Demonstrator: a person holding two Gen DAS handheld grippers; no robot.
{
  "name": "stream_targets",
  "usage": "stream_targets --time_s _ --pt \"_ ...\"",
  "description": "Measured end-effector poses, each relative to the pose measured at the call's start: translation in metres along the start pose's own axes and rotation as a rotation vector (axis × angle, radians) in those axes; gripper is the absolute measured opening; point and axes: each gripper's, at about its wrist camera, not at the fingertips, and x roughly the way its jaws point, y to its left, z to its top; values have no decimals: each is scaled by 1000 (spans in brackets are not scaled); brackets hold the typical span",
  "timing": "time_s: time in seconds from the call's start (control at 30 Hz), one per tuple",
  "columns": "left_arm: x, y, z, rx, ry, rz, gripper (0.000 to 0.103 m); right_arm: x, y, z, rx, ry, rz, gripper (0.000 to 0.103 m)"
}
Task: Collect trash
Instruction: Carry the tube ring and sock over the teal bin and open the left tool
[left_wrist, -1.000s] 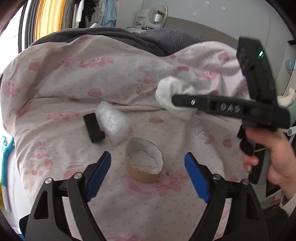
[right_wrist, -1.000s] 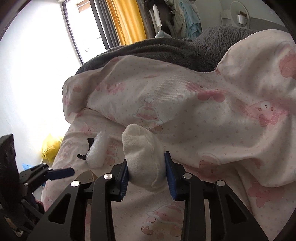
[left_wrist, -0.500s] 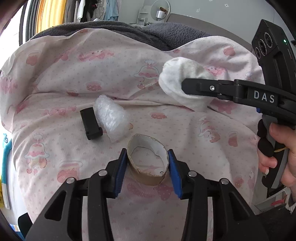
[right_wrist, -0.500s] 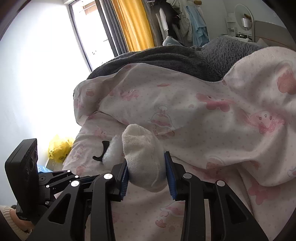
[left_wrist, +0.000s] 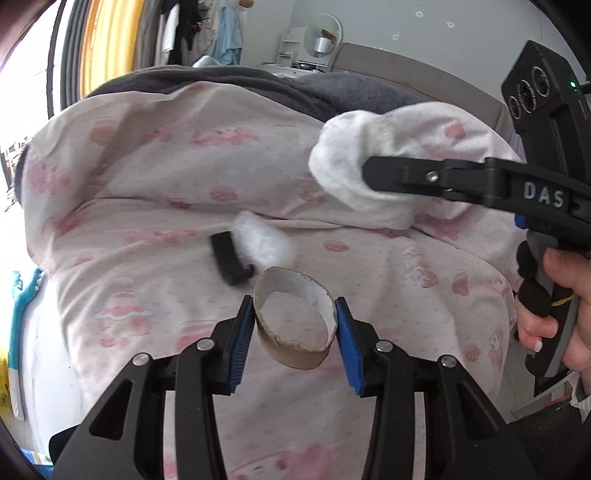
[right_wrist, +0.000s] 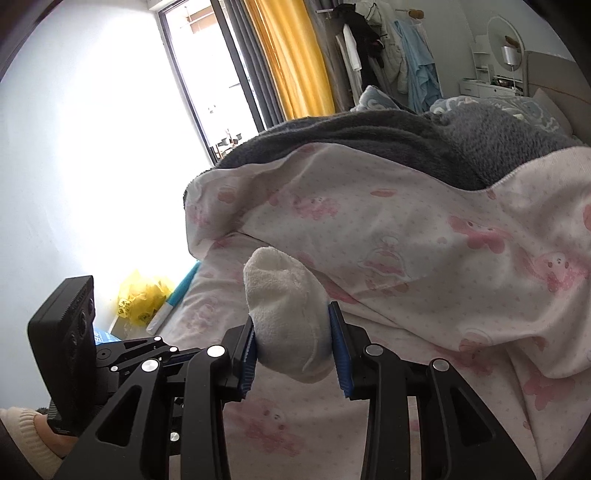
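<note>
Pink-patterned bedding is covering one bed, with one grey blanket lying behind it. Four loose things are showing: one white sock, one cardboard ring, one white plastic wad and one small black clip, the last two lying side by side on the bedding. The right claw is gripping the fluffy, rounded sock, holding it above the bedding. The left claw is clamping the torn, brown-edged ring by its sides. The right hand is squeezing its handle.
</note>
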Motion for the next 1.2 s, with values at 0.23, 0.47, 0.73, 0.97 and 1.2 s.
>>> stream_targets --time_s 0.23,0.47,0.73,0.97,1.2 --pt "-21 26 -3 -23 -22 40 46 12 26 5 -18 -2 28 36" --pt "-39 58 -11 -40 -14 94 46 28 56 10 -42 3 58 36" --pt "-55 94 -28 -55 29 181 46 46 100 14 -87 13 102 36" --pt "-66 135 -48 -110 95 227 46 68 140 12 -131 40 137 36" --pt "-73 172 -73 -182 183 252 46 93 175 5 -169 79 172 36"
